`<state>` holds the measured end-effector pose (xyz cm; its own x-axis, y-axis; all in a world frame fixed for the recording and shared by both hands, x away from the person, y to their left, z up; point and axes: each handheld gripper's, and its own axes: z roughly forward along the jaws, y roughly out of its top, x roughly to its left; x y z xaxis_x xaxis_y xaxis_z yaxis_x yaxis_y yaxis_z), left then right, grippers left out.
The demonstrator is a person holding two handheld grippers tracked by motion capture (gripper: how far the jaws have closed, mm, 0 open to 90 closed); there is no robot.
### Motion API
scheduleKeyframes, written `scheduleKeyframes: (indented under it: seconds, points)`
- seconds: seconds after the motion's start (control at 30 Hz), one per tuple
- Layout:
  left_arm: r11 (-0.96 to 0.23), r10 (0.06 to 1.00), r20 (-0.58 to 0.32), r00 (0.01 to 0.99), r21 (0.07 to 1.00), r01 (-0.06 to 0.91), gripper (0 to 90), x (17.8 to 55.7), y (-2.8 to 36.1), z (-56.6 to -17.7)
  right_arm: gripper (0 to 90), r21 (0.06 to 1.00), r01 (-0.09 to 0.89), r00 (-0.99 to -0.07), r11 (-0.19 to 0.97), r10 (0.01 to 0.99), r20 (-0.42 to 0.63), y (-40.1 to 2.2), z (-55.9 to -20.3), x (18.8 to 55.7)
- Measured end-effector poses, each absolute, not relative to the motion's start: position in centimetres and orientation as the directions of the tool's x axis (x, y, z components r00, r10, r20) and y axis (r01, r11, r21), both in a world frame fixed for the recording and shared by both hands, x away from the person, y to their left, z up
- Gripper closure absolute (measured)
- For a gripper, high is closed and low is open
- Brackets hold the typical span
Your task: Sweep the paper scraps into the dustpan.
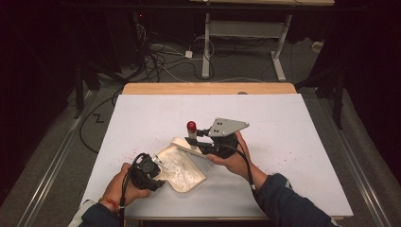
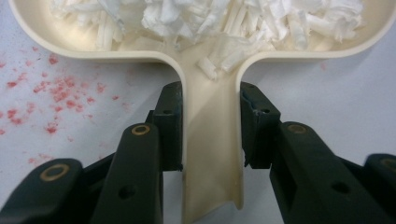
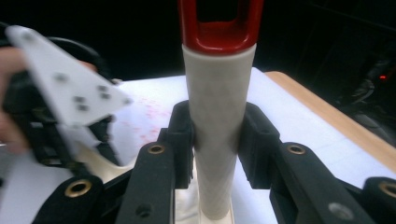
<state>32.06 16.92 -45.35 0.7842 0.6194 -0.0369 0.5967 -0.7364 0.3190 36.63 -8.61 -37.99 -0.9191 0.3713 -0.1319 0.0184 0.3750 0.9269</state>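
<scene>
A cream dustpan [image 1: 185, 176] lies on the white table with shredded white paper [image 2: 210, 18] heaped inside. My left gripper [image 2: 210, 100] is shut on the pan's handle [image 2: 212, 154], one pad on each side; from above, the left gripper [image 1: 150, 169] sits at the pan's near-left end. My right gripper [image 3: 217, 121] is shut on an upright white textured brush handle [image 3: 218, 93] with a red cap [image 3: 219, 32]. In the high view the right gripper [image 1: 201, 136] holds that red-capped handle [image 1: 191, 127] at the pan's far rim, where a cream base [image 1: 183, 144] meets it.
Red specks [image 2: 56, 93] dot the white table cover [image 1: 293, 142] left of the pan. A wooden table edge [image 1: 208, 88] runs along the far side. Cables and a desk frame [image 1: 206, 52] stand on the floor beyond. The other gripper's pale plate [image 3: 70, 88] shows left in the right gripper view.
</scene>
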Motion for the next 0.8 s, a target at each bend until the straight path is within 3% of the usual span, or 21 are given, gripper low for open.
scheduleKeyframes:
  seconds: [0.17,0.47,0.8]
  points:
    - [-0.734,0.624,-0.031,0.781,0.32,0.599,63.5,32.0,16.8,-45.3,70.4,0.939,0.004,-0.937,0.343,0.33,-0.117,-8.7,-37.2,34.9]
    - [-0.741,0.618,-0.026,0.786,0.314,0.593,63.5,32.1,16.8,-45.3,70.4,0.957,-0.002,-0.915,0.289,0.385,-0.118,-10.7,-35.3,34.2]
    - [-0.756,0.605,-0.021,0.796,0.3,0.582,63.5,31.9,16.6,-45.2,70.4,0.949,0.043,-0.893,0.312,0.437,-0.104,-15.1,-35.4,33.0]
